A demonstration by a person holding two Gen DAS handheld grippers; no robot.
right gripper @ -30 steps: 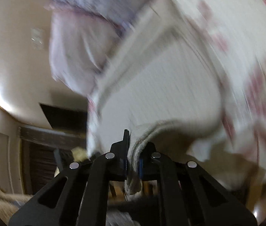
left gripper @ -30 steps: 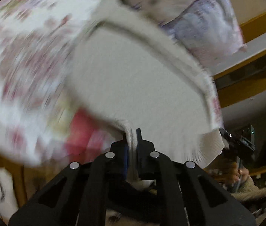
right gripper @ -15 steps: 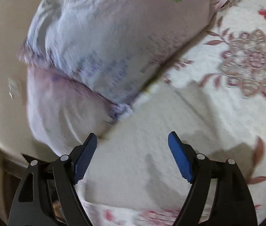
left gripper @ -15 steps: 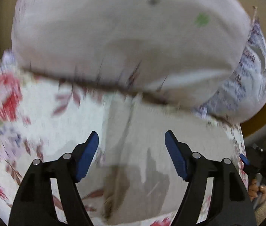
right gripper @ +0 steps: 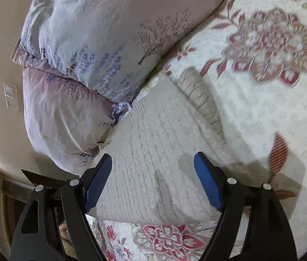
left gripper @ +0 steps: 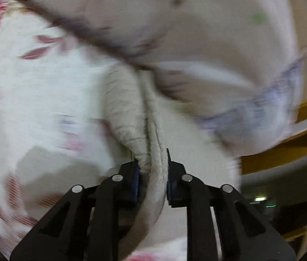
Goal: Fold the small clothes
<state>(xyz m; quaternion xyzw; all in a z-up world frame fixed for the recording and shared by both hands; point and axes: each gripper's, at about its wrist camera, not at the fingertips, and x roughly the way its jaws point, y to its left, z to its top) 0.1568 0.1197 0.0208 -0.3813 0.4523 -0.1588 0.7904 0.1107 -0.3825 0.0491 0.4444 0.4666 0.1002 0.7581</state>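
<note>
A cream knitted garment [right gripper: 153,143] lies on the floral bedspread [right gripper: 273,108], its ribbed edge [right gripper: 201,100] on the right side. My right gripper [right gripper: 153,182] is open and empty just above the garment's near part. In the left wrist view my left gripper [left gripper: 152,171] is shut on a bunched fold of the cream knitted garment [left gripper: 129,111], lifted off the bedspread [left gripper: 34,100]. That view is blurred.
Two pale lilac floral pillows [right gripper: 110,32] lie against the garment's far edge, also in the left wrist view [left gripper: 197,32]. A beige wall with a switch plate [right gripper: 11,95] is at the left. A yellow wooden bed frame [left gripper: 284,152] shows at the right.
Both grippers let go of the garment and opened after laying it on the bed. Since then the left gripper has shut on a fold of it; the right stays open.
</note>
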